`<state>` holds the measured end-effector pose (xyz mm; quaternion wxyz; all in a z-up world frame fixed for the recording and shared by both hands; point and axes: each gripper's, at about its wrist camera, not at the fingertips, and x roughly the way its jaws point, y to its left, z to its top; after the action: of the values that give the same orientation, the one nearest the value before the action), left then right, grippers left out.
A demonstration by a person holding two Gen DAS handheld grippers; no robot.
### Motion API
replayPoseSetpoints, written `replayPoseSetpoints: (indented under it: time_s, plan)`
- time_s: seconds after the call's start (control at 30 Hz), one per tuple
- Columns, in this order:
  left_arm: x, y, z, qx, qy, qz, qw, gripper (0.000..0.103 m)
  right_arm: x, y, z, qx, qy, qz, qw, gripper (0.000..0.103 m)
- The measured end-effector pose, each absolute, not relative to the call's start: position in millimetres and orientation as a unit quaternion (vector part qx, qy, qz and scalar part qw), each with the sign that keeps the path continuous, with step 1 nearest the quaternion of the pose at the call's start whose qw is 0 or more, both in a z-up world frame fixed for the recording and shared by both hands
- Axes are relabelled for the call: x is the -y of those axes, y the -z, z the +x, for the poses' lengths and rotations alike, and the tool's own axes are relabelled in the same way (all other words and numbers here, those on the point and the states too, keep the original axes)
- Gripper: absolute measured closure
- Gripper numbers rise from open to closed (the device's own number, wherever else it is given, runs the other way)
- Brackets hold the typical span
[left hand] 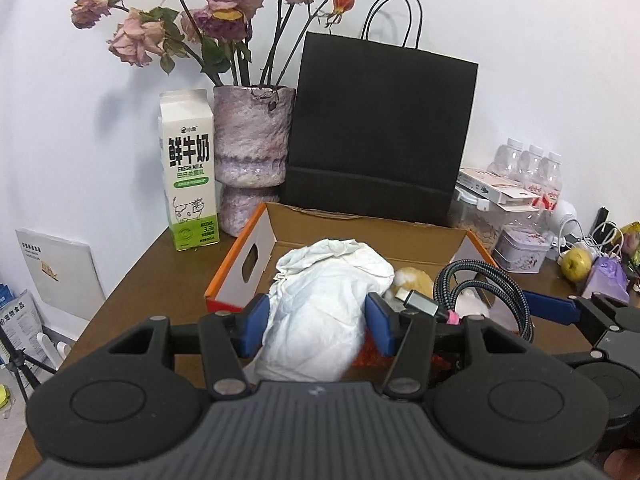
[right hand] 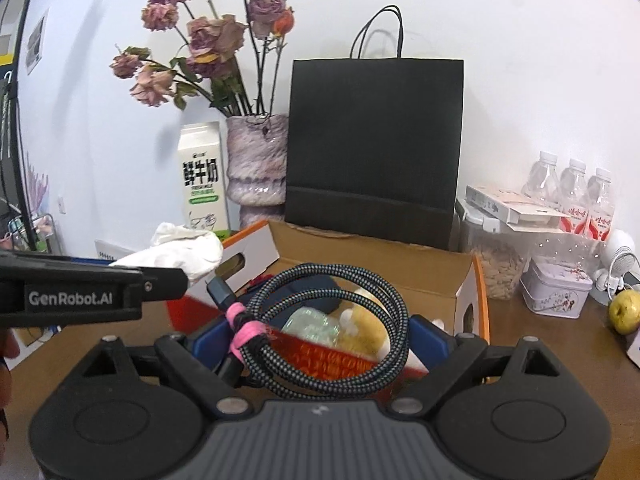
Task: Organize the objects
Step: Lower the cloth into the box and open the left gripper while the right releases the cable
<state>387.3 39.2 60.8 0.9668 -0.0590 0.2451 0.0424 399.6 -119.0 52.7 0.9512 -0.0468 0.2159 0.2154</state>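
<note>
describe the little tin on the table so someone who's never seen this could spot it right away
Start at the tall black paper bag against the wall and look right, past the clear container of grain. In front of the water bottles sits the small tin: pale, rectangular, lidded, printed with a pink flowering branch, left of the yellow-green apple.

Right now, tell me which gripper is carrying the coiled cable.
The right gripper: its blue pads straddle the braided cable with the pink tie. The left gripper holds the white crumpled bag instead.
</note>
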Motion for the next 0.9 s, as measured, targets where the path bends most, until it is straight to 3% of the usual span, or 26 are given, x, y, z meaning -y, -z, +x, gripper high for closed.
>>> replayPoseSetpoints:
  time_s: [0.9]
  plan:
    - [-52.2, -47.5, 534.7, -0.256, -0.054, -0.053, 0.964, 0.049, 111.3, -33.9, 529.2, -0.238, -0.175, -0.040, 0.955, 0.010]
